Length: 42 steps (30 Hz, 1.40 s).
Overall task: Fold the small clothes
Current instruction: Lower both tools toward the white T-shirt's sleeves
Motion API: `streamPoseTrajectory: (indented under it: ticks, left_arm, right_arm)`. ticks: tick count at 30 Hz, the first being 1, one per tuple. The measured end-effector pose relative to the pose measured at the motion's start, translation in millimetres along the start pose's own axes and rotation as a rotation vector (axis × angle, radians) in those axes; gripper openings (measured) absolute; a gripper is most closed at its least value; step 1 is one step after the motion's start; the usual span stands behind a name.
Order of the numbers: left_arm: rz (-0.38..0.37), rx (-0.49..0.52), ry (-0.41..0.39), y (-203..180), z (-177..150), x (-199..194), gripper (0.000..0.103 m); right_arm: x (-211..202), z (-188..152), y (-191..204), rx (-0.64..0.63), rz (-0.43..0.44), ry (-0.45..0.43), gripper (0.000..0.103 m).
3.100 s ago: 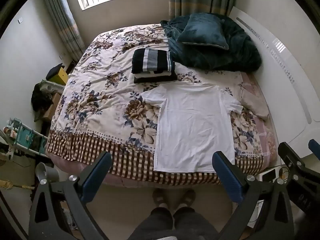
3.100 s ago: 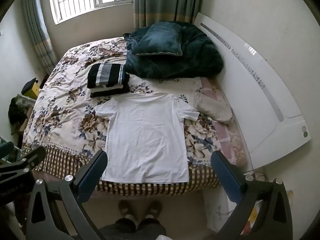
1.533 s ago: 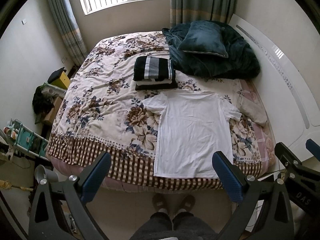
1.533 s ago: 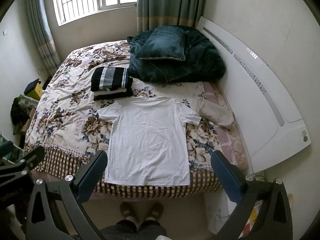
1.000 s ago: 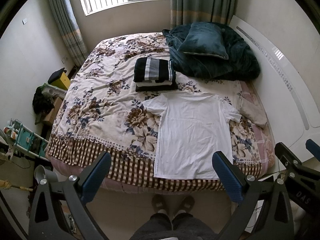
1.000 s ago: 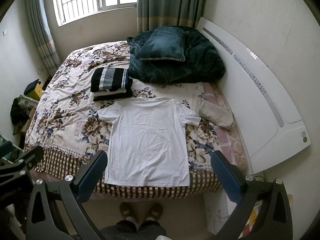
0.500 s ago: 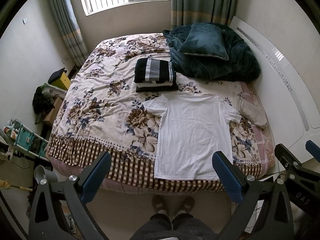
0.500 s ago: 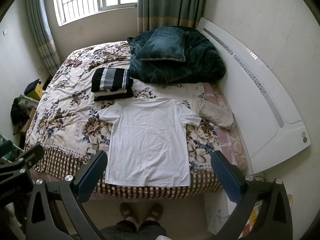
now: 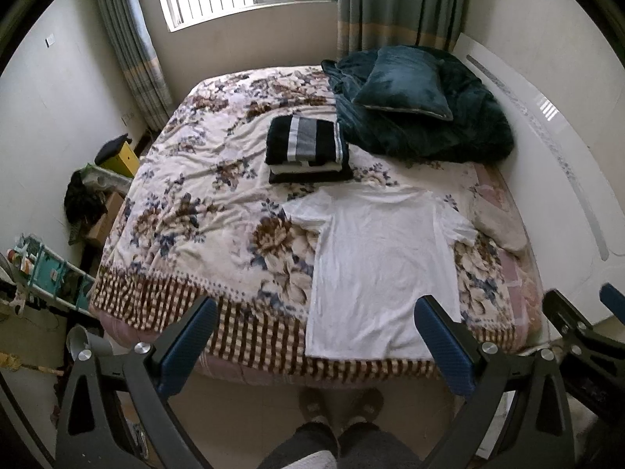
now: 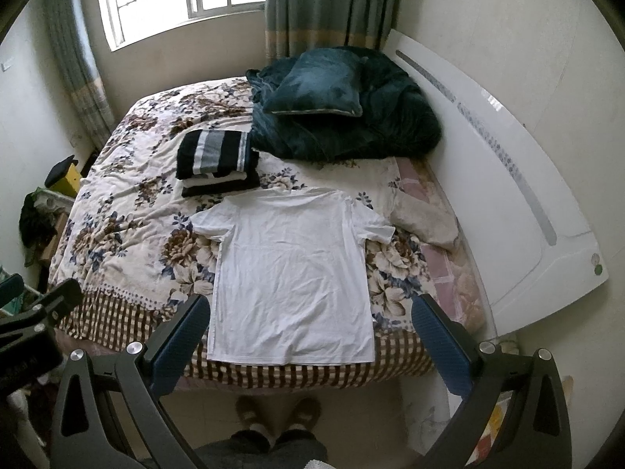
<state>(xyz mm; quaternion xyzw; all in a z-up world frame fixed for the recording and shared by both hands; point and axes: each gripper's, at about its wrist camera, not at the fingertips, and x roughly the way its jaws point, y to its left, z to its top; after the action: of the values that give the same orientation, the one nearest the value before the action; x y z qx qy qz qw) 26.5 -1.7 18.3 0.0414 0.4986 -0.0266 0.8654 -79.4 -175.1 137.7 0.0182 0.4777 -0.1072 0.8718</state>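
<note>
A white T-shirt (image 9: pixel 383 269) lies spread flat on the floral bedspread (image 9: pixel 203 211), hem at the near bed edge, sleeves out; it also shows in the right wrist view (image 10: pixel 293 273). A stack of folded dark striped clothes (image 9: pixel 306 148) sits behind it, also in the right wrist view (image 10: pixel 216 162). My left gripper (image 9: pixel 314 342) is open and empty, held high above the bed's near edge. My right gripper (image 10: pixel 308 338) is open and empty, also held high, over the shirt's hem.
A dark teal quilt and pillow (image 9: pixel 414 105) are heaped by the white headboard (image 9: pixel 562 172) on the right. A beige cloth (image 9: pixel 500 219) lies right of the shirt. Clutter and a yellow box (image 9: pixel 117 156) stand left of the bed. The person's feet (image 9: pixel 340 402) are on the floor.
Both grippers have stayed open and high; the views have shifted only slightly since three seconds ago. The shirt and the stack have not moved.
</note>
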Motion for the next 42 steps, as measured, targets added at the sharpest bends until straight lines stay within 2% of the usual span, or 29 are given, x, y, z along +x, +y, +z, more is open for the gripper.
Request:
streamPoseTrajectory:
  ticks: [4,9,12,17,20,24,28,34,36,39,42]
  left_arm:
    - [0.024,0.010,-0.024,4,24,46,0.103]
    - [0.025,0.035,-0.024,-13,47,118,0.103]
    - [0.034,0.060,-0.008,-33,62,163,0.103]
    - [0.047,0.075,0.065,-68,83,241,0.103]
    - [0.073,0.069,0.094,-88,96,278,0.103]
    - [0.072,0.049,0.123,-115,109,320,0.103]
    - [0.061,0.049,0.157,-142,112,371,0.103]
    - [0.050,0.013,0.264,-161,102,471,0.103]
    - [0.050,0.012,0.283,-166,100,496,0.103]
    - [0.050,0.025,0.296,-172,100,521,0.103]
    - [0.059,0.035,0.292,-175,102,536,0.103]
  right_arm:
    - [34,9,-6,0.057,-0.019,0.023,0.103]
    - [104,22,-21,0.159,-0.053,0.053,0.103]
    - [162,35,-38,0.215,-0.089,0.061,0.103]
    - [275,61,-69,0.282,-0.144,0.107,0.103]
    - [351,74,-98,0.329,-0.128,0.159,0.103]
    - [455,79,-138,0.385,-0.094,0.240,0.103]
    - [556,63,-188,0.508,-0.046,0.318,0.103]
    - [681,23,-255,0.721,-0.047,0.381,0.103]
    - [710,9,-273,0.815,-0.042,0.392,0.103]
    - [756,-11,-296,0.977,0.013,0.397,0.103]
    - [789,-25,-306,1.107,0.081,0.354,0.095]
